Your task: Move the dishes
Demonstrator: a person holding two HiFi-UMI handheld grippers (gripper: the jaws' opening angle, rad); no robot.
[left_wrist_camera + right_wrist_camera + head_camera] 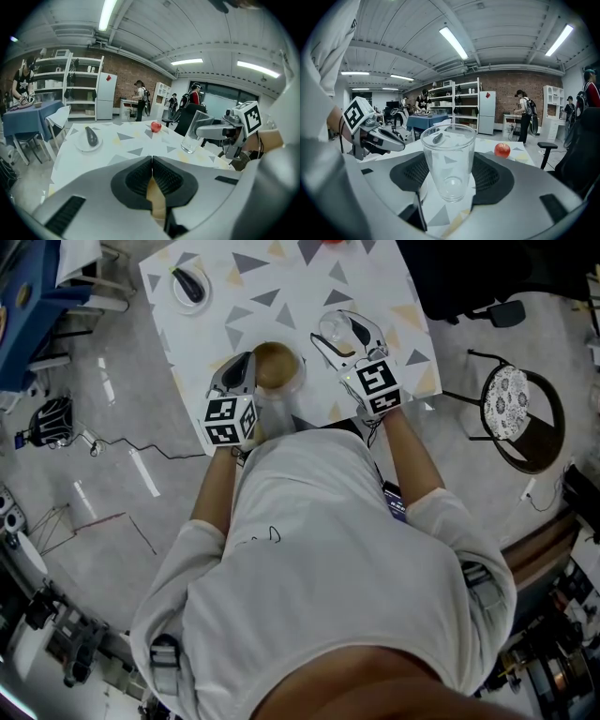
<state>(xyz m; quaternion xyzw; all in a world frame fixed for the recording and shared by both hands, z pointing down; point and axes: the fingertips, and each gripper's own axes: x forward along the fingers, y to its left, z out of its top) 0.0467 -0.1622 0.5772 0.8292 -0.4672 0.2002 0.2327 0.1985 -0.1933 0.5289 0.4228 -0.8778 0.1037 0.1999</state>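
Both claws are clamped: left claw (152, 163) on bowl (275, 360), right claw (339, 332) on glass (449, 159). Plate (190, 287) and apple (156, 126) line the table's (281, 277) far edge.

Dishes laid out on a square table with a white triangle-patterned cloth (281, 282)
A white round plate (176, 298) sits at the far left corner with a dark oblong object (190, 284) on it; a red apple (156, 126) lies at the far edge, right of the plate. Near the front edge, a brown round bowl (275, 362) lies left of a clear drinking glass (448, 164). The bowl's rim is pinched in the left gripper (246, 368), and the glass is between the jaws of the right gripper (345, 332). A round-seated metal stool (511, 404) stands on the floor right of the table
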